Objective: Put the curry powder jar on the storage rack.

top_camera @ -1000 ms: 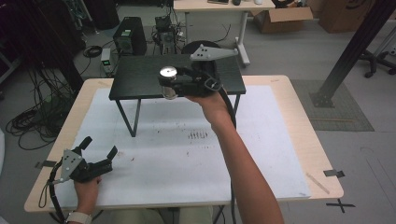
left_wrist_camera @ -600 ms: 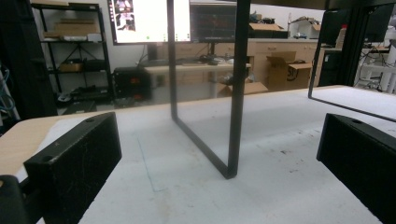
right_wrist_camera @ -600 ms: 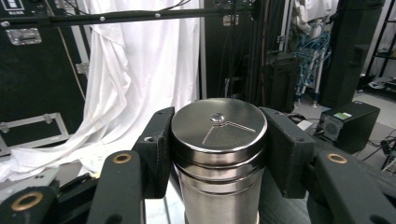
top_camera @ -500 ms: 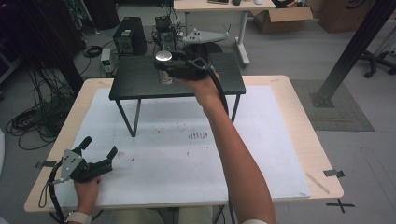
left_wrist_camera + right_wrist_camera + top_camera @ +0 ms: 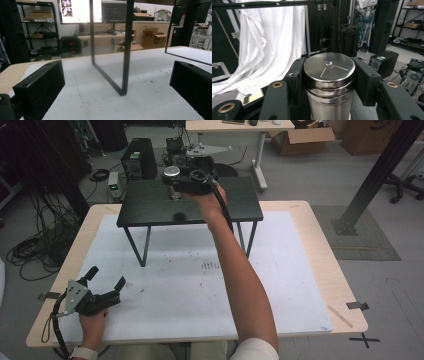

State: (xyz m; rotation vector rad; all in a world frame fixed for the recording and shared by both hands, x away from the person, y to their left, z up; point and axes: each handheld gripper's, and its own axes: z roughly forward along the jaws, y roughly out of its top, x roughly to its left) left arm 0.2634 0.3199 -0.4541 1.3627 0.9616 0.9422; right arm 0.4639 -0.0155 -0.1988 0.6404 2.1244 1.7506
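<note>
A shiny metal canister [image 5: 172, 172] with a flat lid is held upright over the far side of a low black table [image 5: 150, 211]. My right gripper [image 5: 173, 184] is shut on it, one black jaw on each side of the canister [image 5: 329, 67] just below the lid. Whether its base touches the black top I cannot tell. My left gripper [image 5: 106, 278] rests on the white mat [image 5: 175, 285] at the near left. It is open with nothing between its jaws, and it faces a leg of the black table [image 5: 126, 50].
The black table stands on thin legs on the white mat, which covers a wooden tabletop [image 5: 340, 285]. On the floor behind are a computer tower [image 5: 139, 161], cables [image 5: 35, 245] at the left, and a black post [image 5: 380, 170] at the right.
My right hand has carried the canister farther away and slightly left across the black table's top. The left gripper has stayed where it was.
</note>
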